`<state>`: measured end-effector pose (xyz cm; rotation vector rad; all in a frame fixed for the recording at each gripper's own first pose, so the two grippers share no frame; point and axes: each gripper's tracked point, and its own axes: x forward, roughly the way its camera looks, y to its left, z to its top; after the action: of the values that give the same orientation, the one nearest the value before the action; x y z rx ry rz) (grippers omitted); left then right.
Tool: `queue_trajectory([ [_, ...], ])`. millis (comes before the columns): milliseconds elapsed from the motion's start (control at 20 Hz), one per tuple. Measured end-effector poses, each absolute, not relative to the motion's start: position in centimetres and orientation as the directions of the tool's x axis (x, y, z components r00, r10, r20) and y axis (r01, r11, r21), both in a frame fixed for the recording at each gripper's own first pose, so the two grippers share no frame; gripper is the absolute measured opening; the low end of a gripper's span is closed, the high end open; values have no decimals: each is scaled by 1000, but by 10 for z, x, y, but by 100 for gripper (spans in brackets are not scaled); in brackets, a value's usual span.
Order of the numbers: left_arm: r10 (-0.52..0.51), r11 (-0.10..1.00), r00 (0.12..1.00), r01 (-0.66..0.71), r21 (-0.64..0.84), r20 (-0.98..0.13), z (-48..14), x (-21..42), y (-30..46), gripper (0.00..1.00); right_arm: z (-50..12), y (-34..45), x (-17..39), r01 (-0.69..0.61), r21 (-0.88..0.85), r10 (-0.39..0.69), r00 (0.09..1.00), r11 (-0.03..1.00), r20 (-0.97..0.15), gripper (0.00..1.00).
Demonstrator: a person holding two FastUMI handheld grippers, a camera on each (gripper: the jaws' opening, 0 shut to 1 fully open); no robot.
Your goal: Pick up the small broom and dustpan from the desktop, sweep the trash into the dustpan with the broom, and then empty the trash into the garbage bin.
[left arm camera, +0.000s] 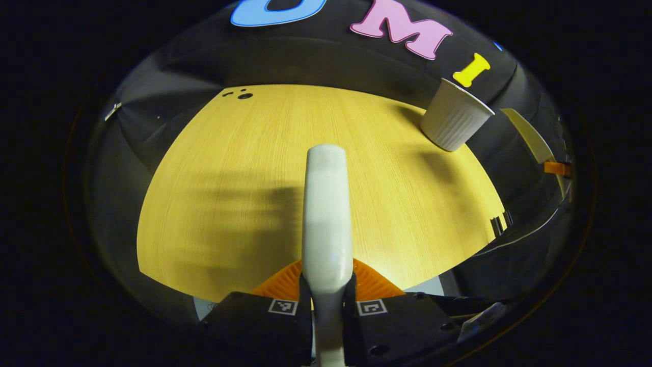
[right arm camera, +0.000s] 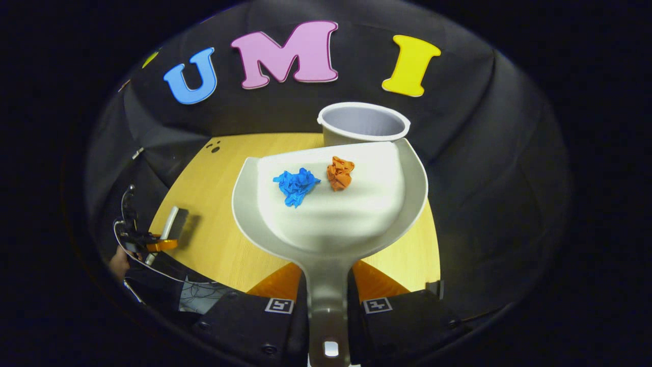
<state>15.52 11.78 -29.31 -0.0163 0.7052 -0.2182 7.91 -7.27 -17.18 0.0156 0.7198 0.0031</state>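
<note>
White plastic dustpan [right arm camera: 331, 204], handle clamped in the right gripper [right arm camera: 328, 306] fingers, sits raised near the white ribbed bin [right arm camera: 362, 125] with blue paper wad [right arm camera: 296, 186] and orange paper wad [right arm camera: 340, 173] loose, so early tilting risks spilling onto the wooden bench [right arm camera: 214, 204]; left gripper [left arm camera: 327, 306] fingers hold the white broom handle [left arm camera: 326, 214].

Broom [left arm camera: 326, 219] bristles hidden beyond its white handle, garbage bin [right arm camera: 362, 125] base hidden behind the dustpan [right arm camera: 331, 204], dustpan handle end hidden below the right gripper [right arm camera: 328, 306] fingers
</note>
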Motion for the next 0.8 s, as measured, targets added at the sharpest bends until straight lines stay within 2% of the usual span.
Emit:
queue_trajectory([
  [200, -174, 984, 753, 163, -77, -634, -287, 162, 129, 28, -148, -90, 105, 14, 1, -10, 773, 1000, -634, 38],
  [350, -190, 982, 758, 143, -125, -624, -280, 165, 126, 27, -139, -106, 134, 37, -12, -36, 782, 999, -622, 30],
  [400, -185, 983, 757, 135, -127, -627, -280, 165, 126, 28, -137, -112, 146, 46, -18, -48, 783, 999, -620, 34],
  [450, -173, 985, 758, 125, -121, -629, -280, 166, 129, 28, -135, -118, 157, 55, -32, -63, 784, 998, -617, 30],
  [550, -159, 987, 755, 109, -118, -636, -280, 169, 131, 28, -133, -129, 180, 67, -72, -97, 788, 995, -609, 30],
  [600, -157, 987, 752, 102, -122, -641, -279, 169, 132, 28, -133, -135, 193, 73, -90, -113, 787, 993, -606, 34],
  [800, -130, 991, 744, 86, -100, -655, -274, 177, 140, 28, -143, -161, 249, 114, -143, -177, 778, 983, -603, 34],
])
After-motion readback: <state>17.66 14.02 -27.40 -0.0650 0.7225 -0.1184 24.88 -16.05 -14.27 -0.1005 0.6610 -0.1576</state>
